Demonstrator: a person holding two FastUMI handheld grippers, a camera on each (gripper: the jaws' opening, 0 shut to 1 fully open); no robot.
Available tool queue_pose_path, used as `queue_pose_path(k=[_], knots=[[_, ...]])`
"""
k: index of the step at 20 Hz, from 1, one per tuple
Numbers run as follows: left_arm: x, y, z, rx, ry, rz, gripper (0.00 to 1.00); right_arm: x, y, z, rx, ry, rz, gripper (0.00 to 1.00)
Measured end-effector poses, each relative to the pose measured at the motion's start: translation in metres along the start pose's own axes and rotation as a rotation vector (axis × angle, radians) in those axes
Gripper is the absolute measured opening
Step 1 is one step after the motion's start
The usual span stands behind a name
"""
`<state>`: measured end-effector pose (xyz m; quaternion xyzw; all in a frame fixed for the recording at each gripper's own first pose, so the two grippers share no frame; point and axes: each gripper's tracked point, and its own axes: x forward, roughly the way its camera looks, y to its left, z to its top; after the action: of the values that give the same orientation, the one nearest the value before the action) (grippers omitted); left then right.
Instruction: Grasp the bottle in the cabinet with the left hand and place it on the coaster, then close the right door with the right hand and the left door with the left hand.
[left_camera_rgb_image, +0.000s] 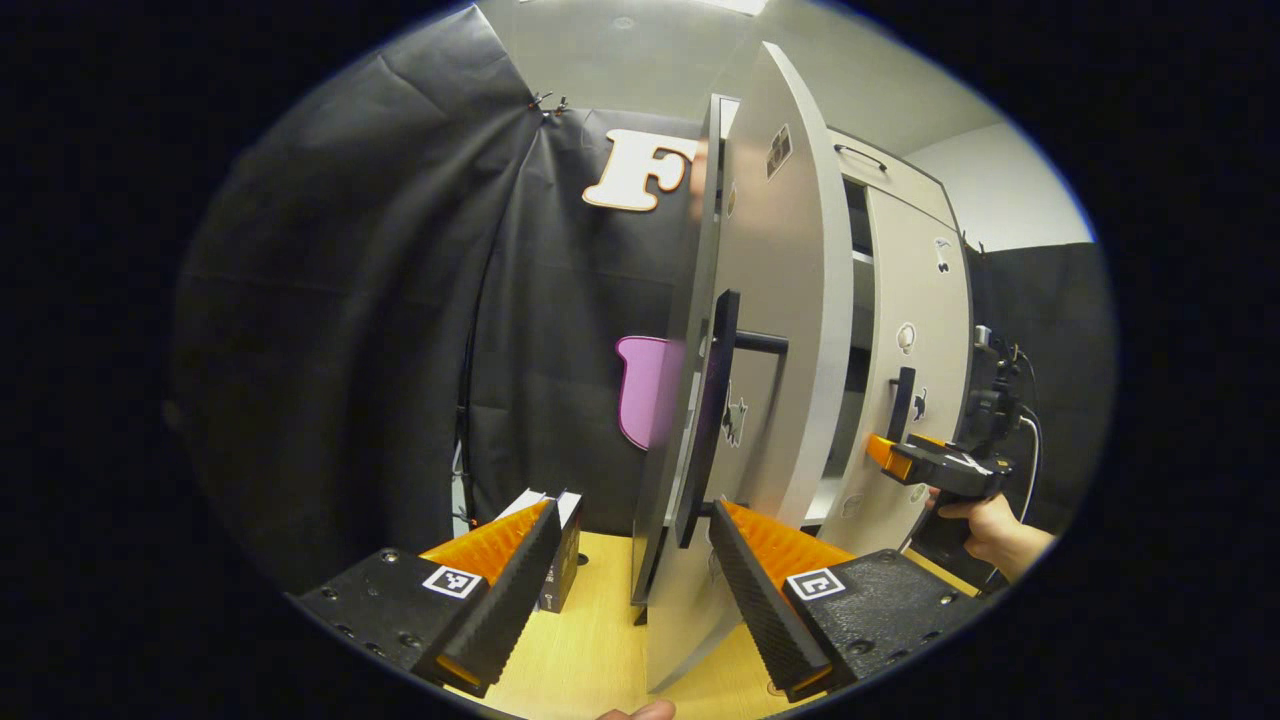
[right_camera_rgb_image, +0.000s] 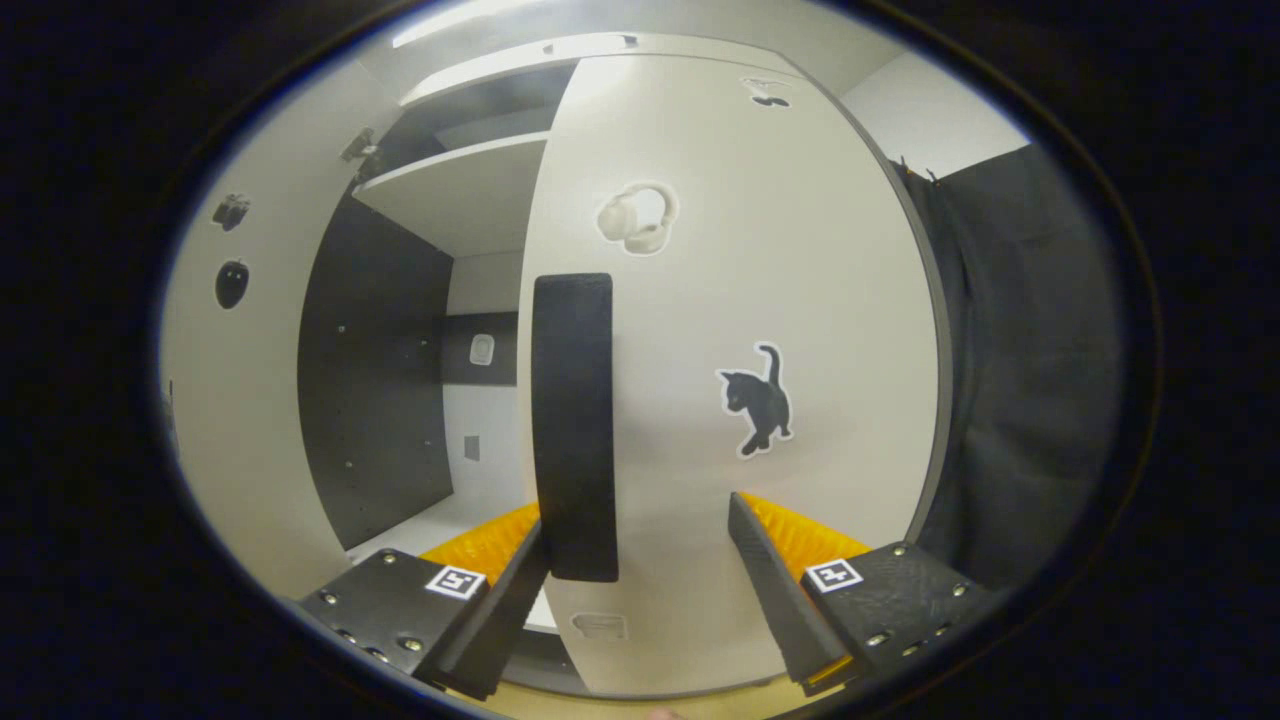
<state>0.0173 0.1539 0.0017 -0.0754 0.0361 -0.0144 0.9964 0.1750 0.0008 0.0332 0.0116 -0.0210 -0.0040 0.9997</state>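
In the left gripper view the left gripper sits at 6 o'clock with its 2 fingers spread wide, and the left door stands edge-on between them, swung well out from the cabinet. The door's dark bar handle runs down toward the gap between the fingers; the right-hand finger lies just beside the door's lower face, though contact cannot be told, and the other finger is apart from it. Below them is a pale wooden tabletop, with a small dark box standing on it just past the left-hand finger. At about 3 o'clock the right door is almost shut, a narrow gap to the dark cabinet interior showing beside it, and the right gripper, held in a hand, points at that door near its handle. In the right gripper view the right gripper has its fingers spread apart against the right door, whose black handle hangs at the centre, its lower end beside the left-hand finger. A cat sticker sits at about 3 o'clock of the handle. At 9 to 11 o'clock the open cabinet shows a white shelf and a dark inner wall.
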Motion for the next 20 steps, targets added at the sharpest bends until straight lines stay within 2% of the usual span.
queue_pose_path(k=[2,3,4,5,6,7,8,11,12,13,16,19,20], knots=[[0.002,-0.005,-0.002,-0.013,0.011,-0.023,0.95,-0.001,0.0,-0.002,0.011,0.029,0.007,1.0],[0.003,-0.007,-0.004,-0.017,0.01,-0.03,0.91,-0.003,0.001,-0.005,0.028,0.052,0.013,1.0],[0.005,-0.01,-0.003,-0.013,0.006,-0.037,0.95,-0.004,0.001,-0.007,0.038,0.064,0.021,1.0],[0.004,-0.014,-0.003,-0.005,0.005,-0.042,0.9,-0.007,0.001,-0.008,0.038,0.073,0.031,1.0],[0.006,-0.019,-0.002,0.003,0.006,-0.053,0.95,-0.011,0.001,-0.01,0.031,0.081,0.038,0.97],[0.008,-0.025,-0.004,0.002,0.011,-0.063,0.9,-0.017,0.001,-0.011,0.024,0.079,0.044,1.0],[0.01,-0.032,-0.005,0.003,0.014,-0.074,0.95,-0.023,0.0,-0.01,0.017,0.076,0.05,1.0],[0.01,-0.057,-0.007,0.03,0.008,-0.107,0.95,-0.041,-0.005,-0.012,0.023,0.078,0.064,1.0],[0.012,-0.066,-0.008,0.041,0.009,-0.118,0.95,-0.047,-0.008,-0.012,0.03,0.082,0.069,1.0],[0.016,-0.074,-0.009,0.05,0.012,-0.127,0.9,-0.053,-0.013,-0.014,0.037,0.088,0.071,1.0],[0.023,-0.096,-0.013,0.048,0.011,-0.154,0.95,-0.07,-0.033,-0.015,0.049,0.095,0.061,1.0],[0.03,-0.113,-0.018,-0.005,0.008,-0.169,0.9,-0.085,-0.053,-0.016,0.066,0.105,0.048,1.0],[0.033,-0.118,-0.019,-0.013,0.01,-0.175,0.95,-0.089,-0.059,-0.015,0.071,0.105,0.044,1.0]])
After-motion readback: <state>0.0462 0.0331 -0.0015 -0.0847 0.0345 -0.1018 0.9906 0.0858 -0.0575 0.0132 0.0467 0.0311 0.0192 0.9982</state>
